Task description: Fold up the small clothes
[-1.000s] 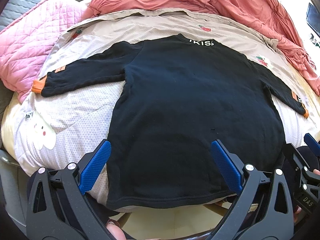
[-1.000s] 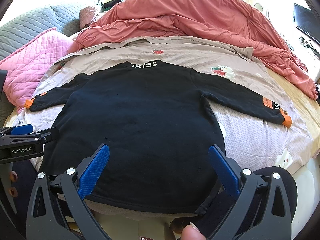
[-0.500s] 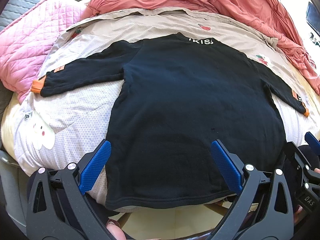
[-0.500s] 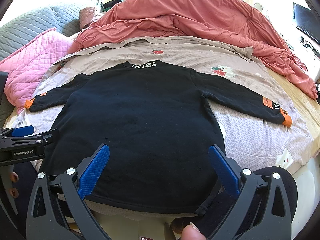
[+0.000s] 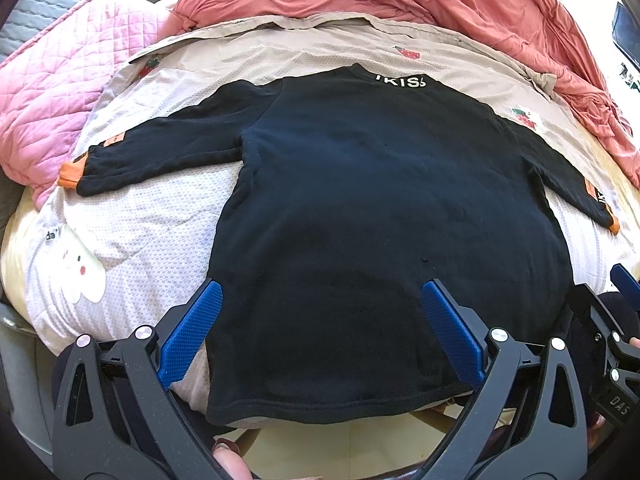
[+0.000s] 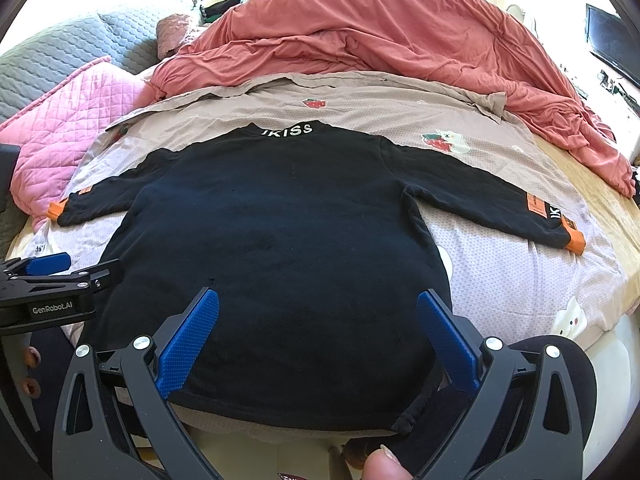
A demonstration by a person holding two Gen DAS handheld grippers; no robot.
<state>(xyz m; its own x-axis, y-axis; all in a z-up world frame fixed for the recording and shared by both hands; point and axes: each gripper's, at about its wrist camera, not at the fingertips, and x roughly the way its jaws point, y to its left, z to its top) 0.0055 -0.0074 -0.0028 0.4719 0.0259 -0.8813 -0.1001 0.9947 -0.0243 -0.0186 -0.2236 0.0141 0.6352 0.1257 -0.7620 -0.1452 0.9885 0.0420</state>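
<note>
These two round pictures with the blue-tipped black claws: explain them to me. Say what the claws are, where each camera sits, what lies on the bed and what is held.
There is no robot here. A person holds a hand-operated two-finger gripper in each hand, and each carries a wide-angle camera looking forward along its fingers. One picture comes from the left gripper, the other from the right gripper; the right view also shows the left tool at its left edge. Both stand open with nothing between the blue pads, so nothing is held. They are poised near the hem of a black long-sleeved top, spread flat with both sleeves out, orange cuffs and white lettering at the collar. It lies on a beige strawberry-print sheet. Behind are a rumpled coral duvet and a pink quilted blanket.
</note>
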